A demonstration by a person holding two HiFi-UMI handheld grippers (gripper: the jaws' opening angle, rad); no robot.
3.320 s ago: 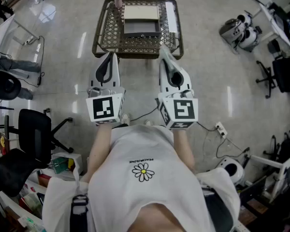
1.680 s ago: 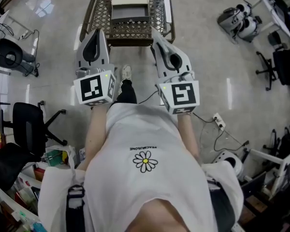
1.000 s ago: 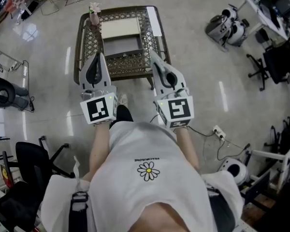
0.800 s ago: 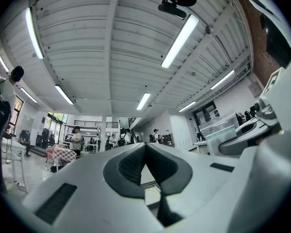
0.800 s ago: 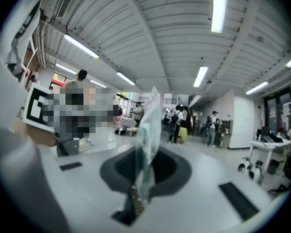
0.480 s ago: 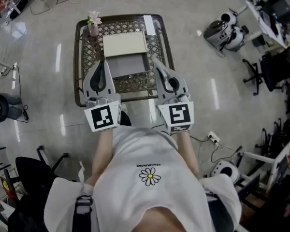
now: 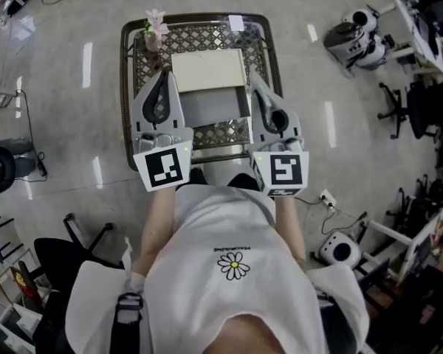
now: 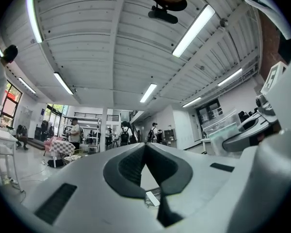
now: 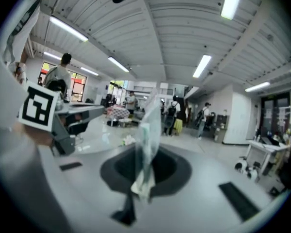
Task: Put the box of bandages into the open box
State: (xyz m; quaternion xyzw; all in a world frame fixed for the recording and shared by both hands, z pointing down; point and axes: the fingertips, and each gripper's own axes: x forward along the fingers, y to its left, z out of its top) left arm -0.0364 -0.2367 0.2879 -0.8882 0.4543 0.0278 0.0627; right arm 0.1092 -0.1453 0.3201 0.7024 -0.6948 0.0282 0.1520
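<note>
A wicker table point(image 7: 133, 87) carries an open box point(image 7: 210, 108) with a grey inside and its cream lid point(image 7: 209, 70) folded back. A small white box point(image 7: 237, 23) lies at the table's far right corner. My left gripper point(image 7: 165, 74) hovers over the table's left part, left of the open box, its jaws shut and empty point(image 8: 145, 147). My right gripper point(image 7: 252, 77) hovers at the box's right side. It points up in the right gripper view, shut point(image 9: 146, 149) on a clear plastic bag point(image 9: 148, 130), which also shows as a clear plastic bag point(image 8: 223, 132) in the left gripper view.
A vase with pink flowers point(image 7: 154, 29) stands at the table's far left corner. On the shiny floor to the right are a round machine point(image 7: 354, 32), office chairs point(image 7: 421, 102) and a power strip point(image 7: 326, 198). Several people stand far off in the hall point(image 9: 131, 101).
The person has walked up to the table. Both grippers, earlier over bare floor short of it, are now above the tabletop on either side of the open box.
</note>
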